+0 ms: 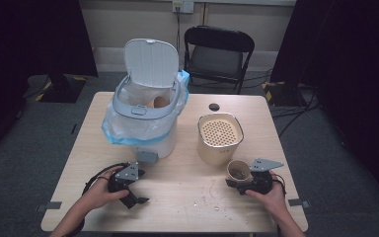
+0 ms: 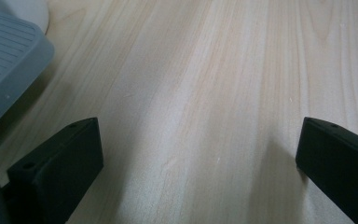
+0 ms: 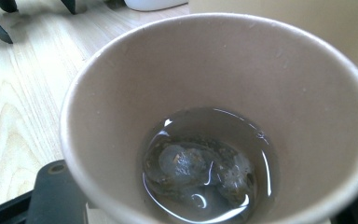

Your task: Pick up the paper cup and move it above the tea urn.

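A brown paper cup stands near the table's front right, beside a cream pot with a perforated strainer top. My right gripper is shut on the cup's lower wall, one jaw on each side. In the right gripper view the cup holds a little liquid with dark soggy leaves; my right gripper has its jaws at the bottom corners. My left gripper rests on the table at the front left, open. In the left gripper view my left gripper has bare wood between its jaws.
A white pedal bin with its lid up and a blue liner stands at the table's middle left; a brown object lies inside. Its grey pedal is close to my left jaw. Crumbs dot the front of the table. A black chair stands behind.
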Tool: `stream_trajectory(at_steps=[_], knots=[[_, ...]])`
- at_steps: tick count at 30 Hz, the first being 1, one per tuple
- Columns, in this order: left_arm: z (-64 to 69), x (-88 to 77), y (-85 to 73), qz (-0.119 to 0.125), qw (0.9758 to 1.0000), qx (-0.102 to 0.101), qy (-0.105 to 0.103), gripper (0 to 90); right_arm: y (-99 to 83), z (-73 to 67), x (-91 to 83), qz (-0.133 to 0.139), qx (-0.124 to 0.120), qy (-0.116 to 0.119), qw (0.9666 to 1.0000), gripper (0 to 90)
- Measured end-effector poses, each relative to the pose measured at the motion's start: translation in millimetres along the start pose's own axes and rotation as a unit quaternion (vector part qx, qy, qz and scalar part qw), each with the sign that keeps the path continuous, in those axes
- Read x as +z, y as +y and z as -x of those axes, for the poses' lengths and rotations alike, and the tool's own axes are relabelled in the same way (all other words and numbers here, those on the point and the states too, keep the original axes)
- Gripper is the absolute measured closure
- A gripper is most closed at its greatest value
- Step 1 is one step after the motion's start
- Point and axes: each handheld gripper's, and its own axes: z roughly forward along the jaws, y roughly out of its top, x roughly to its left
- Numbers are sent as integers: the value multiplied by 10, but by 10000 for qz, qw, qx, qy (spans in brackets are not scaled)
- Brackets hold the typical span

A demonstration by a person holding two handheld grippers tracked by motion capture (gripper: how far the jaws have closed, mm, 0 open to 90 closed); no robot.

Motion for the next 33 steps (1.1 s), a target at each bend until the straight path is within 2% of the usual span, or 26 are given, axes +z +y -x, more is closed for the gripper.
stream_trajectory(at_steps=[12, 18, 22, 25, 33], knots=[[-1, -1, 0, -3, 10000, 0, 1, 0, -2, -10, -10, 25, -77, -43, 10000, 291], [-1, -1, 0, -4, 10000, 1, -2, 0, 7, -12, -45, -47, -177, -120, 9998, 300], [-2, 1, -1, -2, 10000, -2, -23, 0, 7, 20, -86, -18, -120, -180, 9998, 303], [-2, 0, -1, -8, 10000, 1, -20, 0, 37, 66, -137, -59, -55, -320, 9995, 304], [-1, 1, -1, -4, 10000, -1, -22, 0, 147, 170, -218, -97, -95, -511, 9986, 306]])
